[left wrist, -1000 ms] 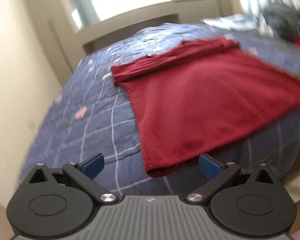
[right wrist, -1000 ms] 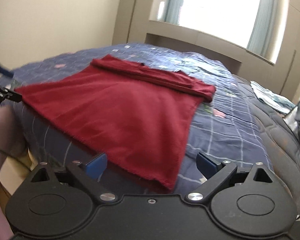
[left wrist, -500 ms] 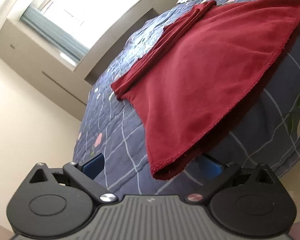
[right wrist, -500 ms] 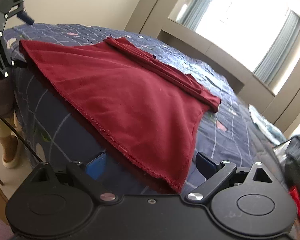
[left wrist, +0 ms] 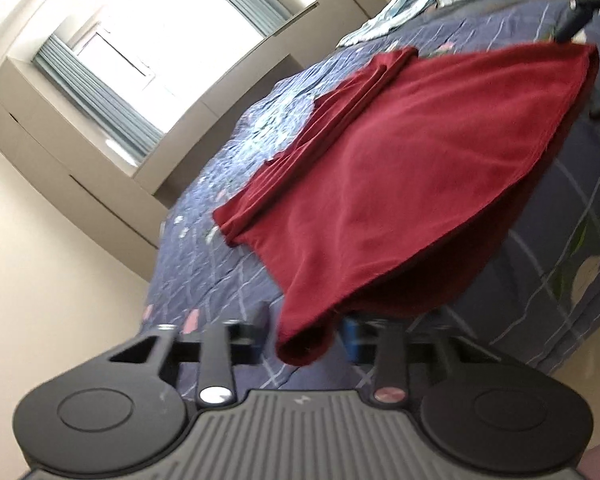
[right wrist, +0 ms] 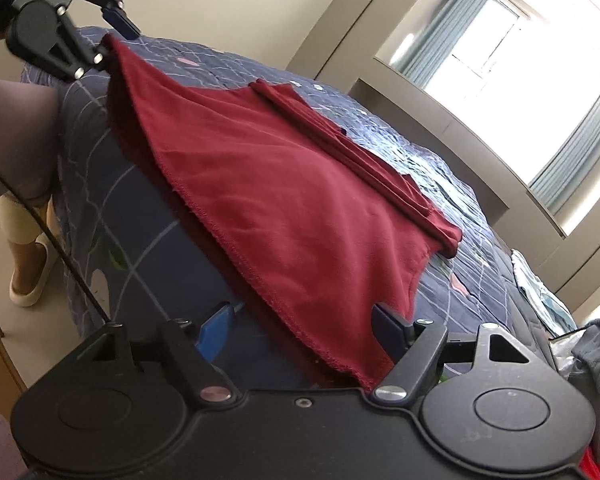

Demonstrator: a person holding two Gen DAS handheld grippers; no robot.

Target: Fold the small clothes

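Observation:
A dark red garment (left wrist: 400,168) lies spread on the bed, its far edge rolled into a band; it also shows in the right wrist view (right wrist: 292,200). My left gripper (left wrist: 306,338) is at the garment's near corner, fingers closing around the hanging hem; the view is blurred. It also shows in the right wrist view (right wrist: 112,36) at the garment's far corner. My right gripper (right wrist: 300,330) is open, its blue fingers on either side of the other hem corner at the bed's edge. It shows in the left wrist view (left wrist: 576,20) at the top right.
The bed has a blue plaid quilt (right wrist: 132,240). A light garment (left wrist: 384,20) and a dark pile of clothes (right wrist: 596,344) lie at the bed's far side. A window (right wrist: 500,40) and pale walls stand behind. The person's leg and shoe (right wrist: 28,276) are beside the bed.
Both grippers have tilted and moved in onto the hem corners. The left gripper's fingers have narrowed around its corner. The right stays open.

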